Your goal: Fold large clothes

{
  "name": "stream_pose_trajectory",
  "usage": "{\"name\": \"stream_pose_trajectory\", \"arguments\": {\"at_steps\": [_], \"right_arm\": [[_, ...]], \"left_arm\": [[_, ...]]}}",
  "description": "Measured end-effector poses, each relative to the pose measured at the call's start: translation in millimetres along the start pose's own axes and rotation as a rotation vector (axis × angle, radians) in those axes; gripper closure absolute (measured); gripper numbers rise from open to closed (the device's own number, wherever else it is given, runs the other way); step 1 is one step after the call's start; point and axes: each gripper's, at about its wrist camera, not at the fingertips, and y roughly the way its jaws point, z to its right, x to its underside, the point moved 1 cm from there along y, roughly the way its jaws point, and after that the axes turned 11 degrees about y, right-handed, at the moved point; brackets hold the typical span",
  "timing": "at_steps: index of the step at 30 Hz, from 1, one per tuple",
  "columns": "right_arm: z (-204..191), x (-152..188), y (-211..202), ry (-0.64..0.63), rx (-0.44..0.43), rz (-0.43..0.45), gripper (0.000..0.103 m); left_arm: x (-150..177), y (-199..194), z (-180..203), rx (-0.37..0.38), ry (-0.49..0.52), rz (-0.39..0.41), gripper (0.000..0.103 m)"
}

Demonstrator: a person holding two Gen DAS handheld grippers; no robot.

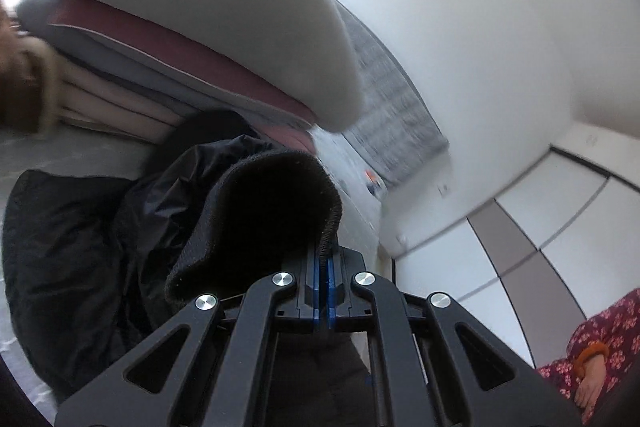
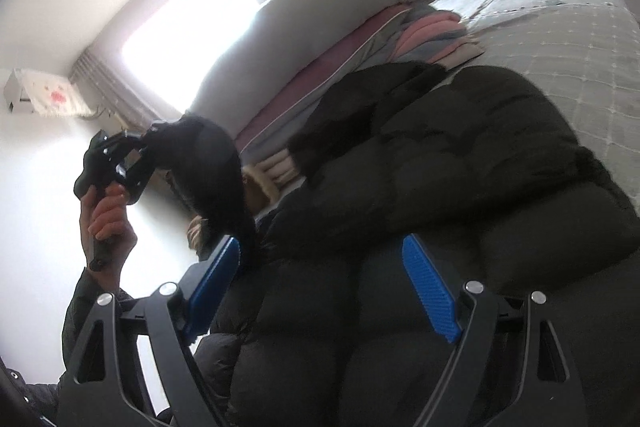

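Note:
A black puffer jacket (image 2: 460,187) lies bunched on a grey quilted bed (image 2: 568,39). My left gripper (image 1: 323,259) is shut on the jacket's ribbed black cuff (image 1: 260,219) and holds the sleeve up in the air; in the right wrist view it (image 2: 140,151) shows at the left with the sleeve (image 2: 216,179) hanging from it. My right gripper (image 2: 320,283) is open, its blue pads (image 2: 428,291) spread close over the jacket's body, gripping nothing.
A stack of folded bedding (image 1: 192,27) topped by a thick white quilt stands on the bed behind the jacket. A bright window (image 2: 192,15), a white wall and a wardrobe (image 1: 540,239) surround the bed. A person in floral red clothing (image 1: 600,343) sits at the lower right.

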Motion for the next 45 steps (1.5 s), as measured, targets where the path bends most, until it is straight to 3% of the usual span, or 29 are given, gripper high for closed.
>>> {"name": "stream_pose_trajectory", "arguments": {"at_steps": [8,17,23,26,28,32,35,39,45], "right_arm": [[44.1,-17.6,-27.0,0.065,0.016,0.053,0.022],[69.7,-21.4,-37.8,0.12,0.012,0.078,0.022],[75.9,-25.2,-43.0,0.106,0.055,0.105,0.022],[67.5,-25.7,-48.5,0.03,0.115,0.134,0.022],[59.5,-24.4,-51.9,-0.037,0.164,0.159,0.022],[36.4,-16.7,-50.5,-0.209,0.241,0.19,0.022],[3.5,-3.6,-29.4,-0.396,0.234,0.163,0.022],[-31.9,11.9,-0.8,-0.551,0.149,0.111,0.022],[-73.2,44.9,45.3,-0.838,0.145,0.108,0.022]], "left_arm": [[26.7,108.4,17.7,0.026,-0.001,-0.139,0.101],[39.4,151.5,48.4,0.052,0.065,-0.189,0.101],[71.8,214.4,49.3,-0.006,0.071,-0.36,0.1],[89.5,241.5,41.5,-0.083,0.096,-0.471,0.099],[93.8,244.3,44.9,-0.123,0.136,-0.497,0.097],[83.7,235.4,80.9,-0.209,0.312,-0.497,0.068],[82.1,243.2,105.4,-0.317,0.463,-0.561,0.052],[78.1,254.4,132.5,-0.441,0.621,-0.663,0.05],[70.3,242.8,168.4,-0.463,0.736,-0.686,0.046]]}}
